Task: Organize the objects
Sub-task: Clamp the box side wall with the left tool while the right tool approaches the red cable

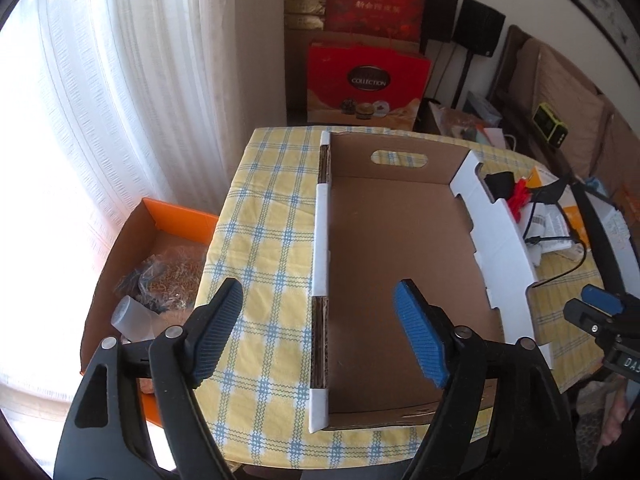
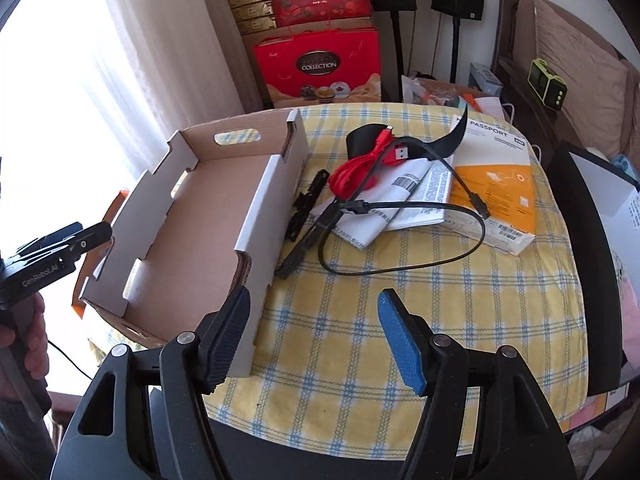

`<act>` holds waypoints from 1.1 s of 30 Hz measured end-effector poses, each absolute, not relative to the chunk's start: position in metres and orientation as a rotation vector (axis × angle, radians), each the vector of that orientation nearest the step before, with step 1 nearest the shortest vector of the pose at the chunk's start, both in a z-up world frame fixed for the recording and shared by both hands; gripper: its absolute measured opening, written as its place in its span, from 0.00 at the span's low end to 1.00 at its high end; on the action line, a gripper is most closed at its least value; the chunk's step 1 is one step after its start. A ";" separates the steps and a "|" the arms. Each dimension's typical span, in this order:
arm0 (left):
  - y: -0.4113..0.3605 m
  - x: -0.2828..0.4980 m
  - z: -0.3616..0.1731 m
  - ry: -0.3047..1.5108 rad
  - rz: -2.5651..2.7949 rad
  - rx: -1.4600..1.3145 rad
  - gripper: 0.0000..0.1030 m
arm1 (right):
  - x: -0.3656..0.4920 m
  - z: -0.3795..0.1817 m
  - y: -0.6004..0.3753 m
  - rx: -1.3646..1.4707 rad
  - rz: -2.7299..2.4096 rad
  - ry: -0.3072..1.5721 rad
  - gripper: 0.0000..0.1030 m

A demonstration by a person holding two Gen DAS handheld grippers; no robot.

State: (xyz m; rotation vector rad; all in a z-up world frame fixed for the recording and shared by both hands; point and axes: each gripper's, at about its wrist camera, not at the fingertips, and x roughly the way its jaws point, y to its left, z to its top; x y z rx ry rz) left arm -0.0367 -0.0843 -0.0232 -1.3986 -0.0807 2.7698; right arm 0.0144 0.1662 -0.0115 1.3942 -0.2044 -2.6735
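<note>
From the left wrist, the left gripper [image 1: 320,332] hangs with its jaws wide apart and nothing between them, straddling the left wall of the empty cardboard box [image 1: 400,264], which sits on the checked tablecloth [image 1: 268,208] towards the table's left edge. If this gripper drops straight down, a finger could likely catch that wall and shove the box toward the table's left edge, where an orange box [image 1: 176,220] sits lower down. A red gift bag [image 1: 368,80] beyond the far edge reads "COLLECTION".

From the right wrist, the right gripper [image 2: 316,332] is likewise spread open and holds nothing, hovering over the near edge just beside the box's right wall. The things to sort lie near the table's middle and right: a red cable [image 2: 356,168], a black cable [image 2: 452,240], folded leaflets [image 2: 416,200] and an orange and white carton [image 2: 496,176] printed "PASSPORT". The cables lie tangled over the papers, so lifting one would probably drag the others along. The other gripper's body reads "GenRobot.AI".
</note>
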 end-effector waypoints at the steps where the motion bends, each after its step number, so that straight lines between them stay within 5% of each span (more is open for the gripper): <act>1: -0.081 -0.038 -0.022 -0.068 2.765 -1.394 0.76 | 0.014 -0.011 0.171 1.390 -2.679 -0.213 0.66; 7: -0.074 -0.052 -0.042 0.099 2.800 -1.478 0.75 | 0.017 -0.005 0.193 1.381 -2.733 -0.239 0.66; 11: -0.086 -0.059 -0.062 0.075 2.757 -1.565 0.47 | 0.016 -0.003 0.208 1.389 -2.767 -0.247 0.66; 14: -0.092 -0.064 -0.073 0.019 2.702 -1.595 0.39 | 0.011 -0.002 0.217 1.390 -2.784 -0.263 0.66; 18: -0.086 -0.065 -0.073 0.047 2.681 -1.581 0.12 | 0.001 -0.004 0.226 1.394 -2.799 -0.274 0.66; 26: -0.082 -0.064 -0.072 0.096 2.682 -1.570 0.12 | -0.033 -0.001 0.243 1.396 -2.809 -0.343 0.64; 33: -0.087 -0.065 -0.071 0.044 2.669 -1.563 0.11 | -0.074 0.003 0.234 1.408 -2.764 -0.363 0.51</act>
